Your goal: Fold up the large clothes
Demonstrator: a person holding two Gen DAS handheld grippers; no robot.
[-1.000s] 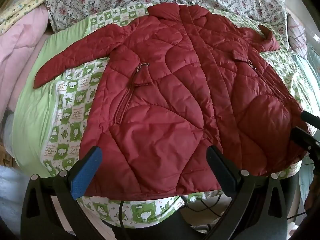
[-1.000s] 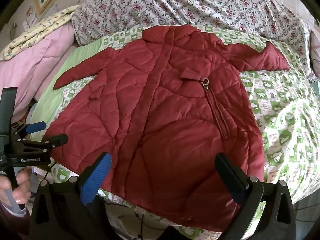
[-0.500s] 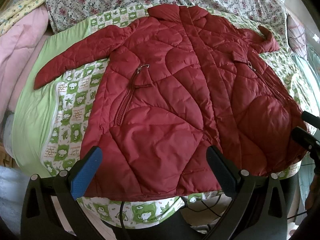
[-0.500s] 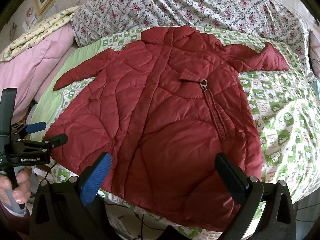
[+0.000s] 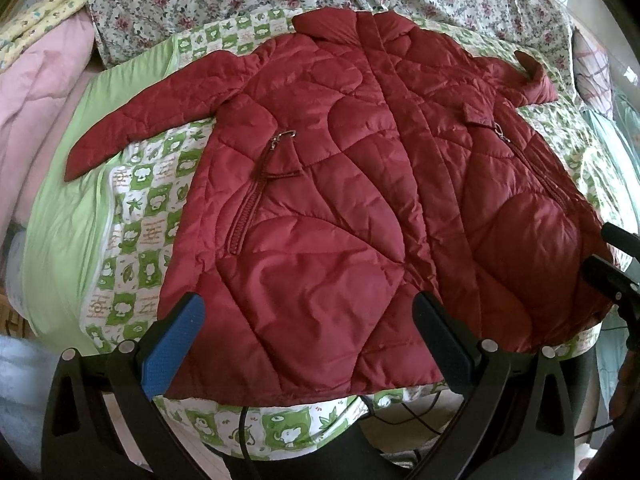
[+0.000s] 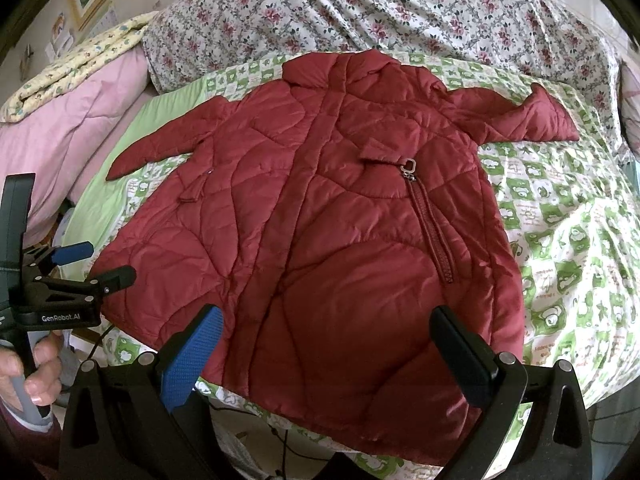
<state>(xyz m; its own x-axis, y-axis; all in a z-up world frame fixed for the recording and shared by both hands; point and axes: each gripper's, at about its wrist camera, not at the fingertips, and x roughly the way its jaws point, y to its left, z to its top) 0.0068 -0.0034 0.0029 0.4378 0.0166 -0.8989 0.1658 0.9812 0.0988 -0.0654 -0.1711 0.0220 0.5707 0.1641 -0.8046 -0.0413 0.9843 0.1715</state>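
A dark red quilted coat (image 5: 340,200) (image 6: 320,220) lies spread flat, front up, on a bed, collar at the far end and hem at the near edge. Its left sleeve (image 5: 152,116) stretches out to the left; the right sleeve (image 6: 520,120) bends out to the right. My left gripper (image 5: 308,340) hovers open above the hem's left half, nothing between its fingers. My right gripper (image 6: 328,352) hovers open above the hem's right half, also holding nothing. The right wrist view catches the left gripper (image 6: 92,264) at its left edge, held by a hand (image 6: 28,376).
The coat rests on a green-and-white patterned quilt (image 5: 132,216) (image 6: 560,240). A floral blanket (image 6: 360,12) lies behind it. Pink and yellow bedding (image 6: 72,112) is piled at the left. Black cables (image 5: 400,408) hang below the bed's near edge.
Both views have barely shifted; the coat sits slightly lower and nearer in the frames. Both grippers stay open and the coat has not been touched.
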